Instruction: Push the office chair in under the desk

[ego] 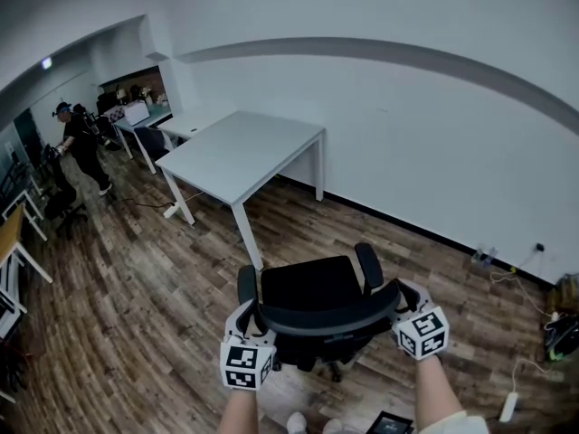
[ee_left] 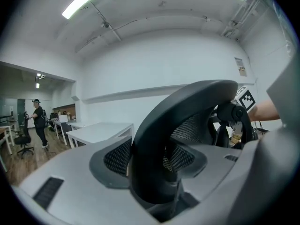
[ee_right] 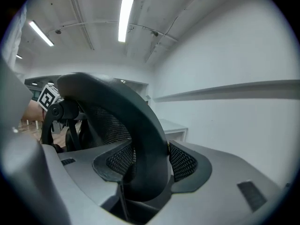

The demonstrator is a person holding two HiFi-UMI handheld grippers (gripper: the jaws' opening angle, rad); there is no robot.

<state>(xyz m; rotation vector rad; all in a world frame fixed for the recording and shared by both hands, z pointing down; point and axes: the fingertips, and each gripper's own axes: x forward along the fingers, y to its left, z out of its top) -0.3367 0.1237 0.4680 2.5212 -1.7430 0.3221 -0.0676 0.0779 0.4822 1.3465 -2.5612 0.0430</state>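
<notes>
1 black office chair [ego: 312, 283] stands on the wood floor [ego: 136, 333] just short of the nearest white desk [ego: 244, 152]. Its seat faces the desk and its curved backrest [ego: 330, 321] runs side to side. Of the 2 grippers, the left gripper [ego: 253, 319] clamps the backrest's left end, and the right gripper [ego: 404, 301] straddles its right end, jaws spread and not pinching.

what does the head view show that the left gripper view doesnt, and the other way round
Only the head view: the seat, cables along the wall, and the left claw with its cube. Only the left gripper view: the ceiling light, a wall notice, and that claw's pads pressed on the chair back. Both: the desk, a person at far left, the wood floor.
</notes>
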